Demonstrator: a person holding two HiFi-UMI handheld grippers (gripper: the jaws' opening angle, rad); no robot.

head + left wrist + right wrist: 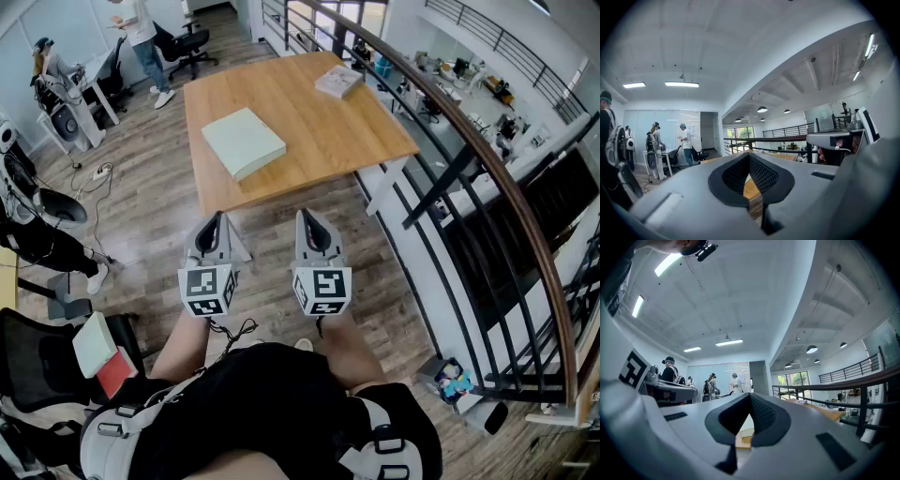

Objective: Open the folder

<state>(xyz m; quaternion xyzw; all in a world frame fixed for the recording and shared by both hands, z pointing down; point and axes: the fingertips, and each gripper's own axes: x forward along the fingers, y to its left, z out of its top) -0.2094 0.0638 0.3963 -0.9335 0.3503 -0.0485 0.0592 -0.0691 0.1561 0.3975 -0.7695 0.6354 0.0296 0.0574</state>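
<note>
A pale green folder [243, 141] lies closed and flat on the left half of the wooden table [319, 141], seen in the head view. My left gripper [217, 219] and right gripper [303, 218] are held side by side over the wooden floor, short of the table's near edge and apart from the folder. Both point toward the table. In the left gripper view the left gripper [749, 157] has its jaws closed tip to tip with nothing between them. The right gripper [750, 397] looks the same in its own view: shut and empty.
A small book [338, 82] rests at the table's far right corner. A black railing with a wooden handrail [487, 159] runs along the right. Office chairs [187, 42], desks and people stand at the far left. A cable [98, 173] lies on the floor.
</note>
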